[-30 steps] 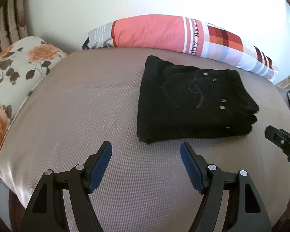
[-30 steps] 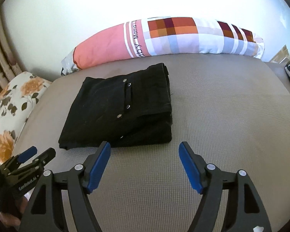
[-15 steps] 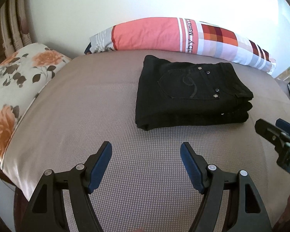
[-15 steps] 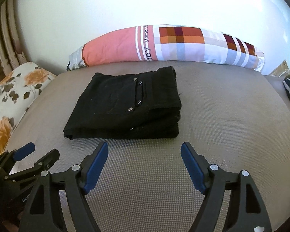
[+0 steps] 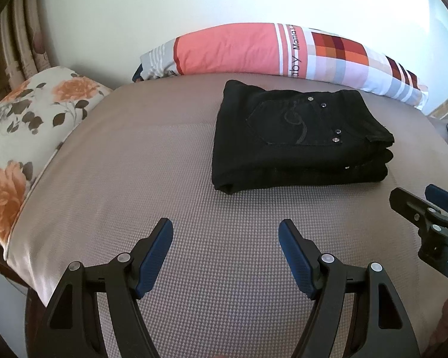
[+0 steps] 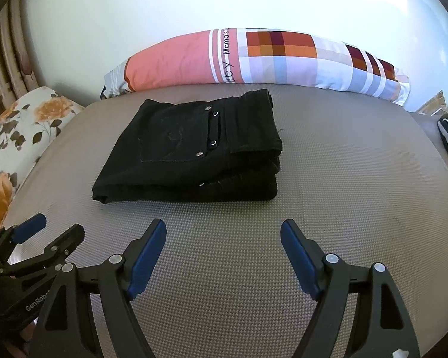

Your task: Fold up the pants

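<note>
- Home bedroom, by the look of it.
- Bed (image 5: pixel 134 179) under a taupe woven cover.
- Patchwork bolster pillow (image 5: pixel 283 50) at 12 o'clock against a plain wall.
- Floral pillow (image 5: pixel 30 125) at 9 o'clock.

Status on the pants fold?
Left hand-held gripper open, empty; right hand-held gripper open, empty. Pants folded in a stack on the bed, untouched. Nothing in the way.

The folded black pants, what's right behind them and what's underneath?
Behind the folded black pants a long patchwork pillow lies along the white wall. Under them is the grey-brown woven bed cover; the patch directly beneath is hidden by the pants.
</note>
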Motion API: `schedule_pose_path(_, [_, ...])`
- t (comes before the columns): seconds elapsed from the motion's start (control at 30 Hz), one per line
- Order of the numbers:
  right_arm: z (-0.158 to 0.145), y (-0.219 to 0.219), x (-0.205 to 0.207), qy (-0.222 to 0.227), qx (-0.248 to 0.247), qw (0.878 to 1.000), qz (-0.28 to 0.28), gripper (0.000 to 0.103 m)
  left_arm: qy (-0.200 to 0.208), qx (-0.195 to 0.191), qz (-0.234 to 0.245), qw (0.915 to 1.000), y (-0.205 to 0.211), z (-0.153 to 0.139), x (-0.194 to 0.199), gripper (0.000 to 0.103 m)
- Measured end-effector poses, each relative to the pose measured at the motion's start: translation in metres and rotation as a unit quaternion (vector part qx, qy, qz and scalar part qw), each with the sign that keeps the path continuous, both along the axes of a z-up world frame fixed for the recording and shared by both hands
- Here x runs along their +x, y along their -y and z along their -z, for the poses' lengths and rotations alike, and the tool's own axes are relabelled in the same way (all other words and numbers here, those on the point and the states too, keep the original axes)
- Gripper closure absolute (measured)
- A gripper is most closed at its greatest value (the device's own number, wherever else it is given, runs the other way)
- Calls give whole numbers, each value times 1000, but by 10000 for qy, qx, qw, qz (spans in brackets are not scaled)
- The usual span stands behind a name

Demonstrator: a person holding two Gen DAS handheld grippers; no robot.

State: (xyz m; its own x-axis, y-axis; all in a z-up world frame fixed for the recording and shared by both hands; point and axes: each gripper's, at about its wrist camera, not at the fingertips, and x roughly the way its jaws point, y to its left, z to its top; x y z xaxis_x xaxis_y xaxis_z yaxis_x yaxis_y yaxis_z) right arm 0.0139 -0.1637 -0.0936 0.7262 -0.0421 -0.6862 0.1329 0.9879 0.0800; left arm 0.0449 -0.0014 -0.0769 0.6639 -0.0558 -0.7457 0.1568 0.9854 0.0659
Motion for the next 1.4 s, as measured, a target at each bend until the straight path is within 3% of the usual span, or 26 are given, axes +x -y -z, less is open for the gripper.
schedule_pose_path(1.4, [9,2,2,-120,-53,9999,2,23,58,214,-1,9998,5,4,-7,29])
